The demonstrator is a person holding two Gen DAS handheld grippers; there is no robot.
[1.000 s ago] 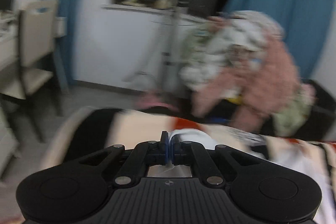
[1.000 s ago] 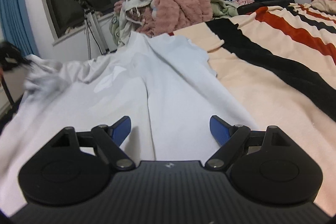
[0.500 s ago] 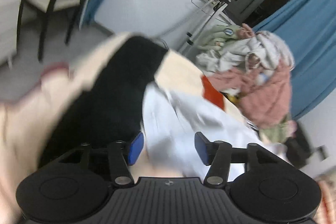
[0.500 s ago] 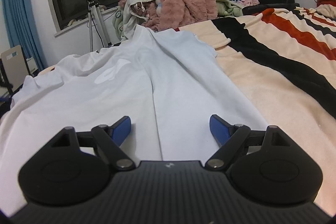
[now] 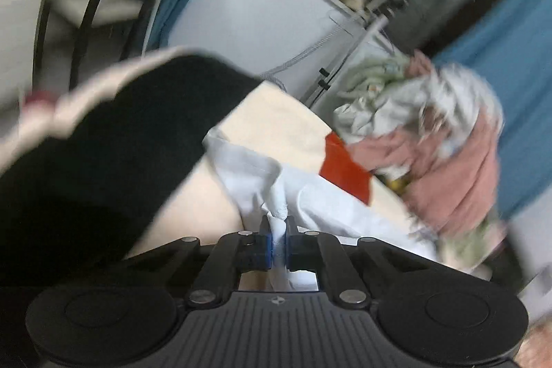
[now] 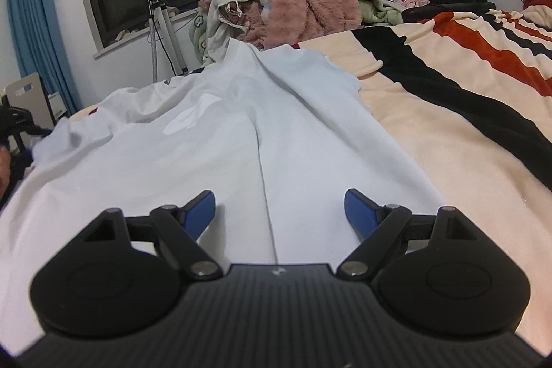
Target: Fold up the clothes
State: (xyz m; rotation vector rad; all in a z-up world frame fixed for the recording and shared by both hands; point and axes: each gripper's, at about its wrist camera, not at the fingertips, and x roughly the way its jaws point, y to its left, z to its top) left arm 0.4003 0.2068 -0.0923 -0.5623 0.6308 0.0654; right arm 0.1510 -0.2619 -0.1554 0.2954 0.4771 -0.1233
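Note:
A white T-shirt (image 6: 276,126) lies spread on the striped blanket (image 6: 448,133) of a bed, with a crease running down its middle. My right gripper (image 6: 280,212) hovers low over the near part of the shirt, open, its blue fingertips (image 6: 201,211) on either side of the crease with nothing between them. In the left wrist view, my left gripper (image 5: 278,238) is shut on a bunched edge of the white T-shirt (image 5: 262,178), near the blanket's black stripe (image 5: 114,161). This view is tilted and blurred.
A pile of clothes (image 6: 286,2) with a pink fluffy garment sits at the far end of the bed. A tripod (image 6: 160,23) stands by the dark window, between blue curtains (image 6: 34,23). A chair (image 6: 24,95) is at the far left.
My left gripper, open half a second ago over the shirt's edge, has shut on the fabric. The right gripper has stayed open and barely moved.

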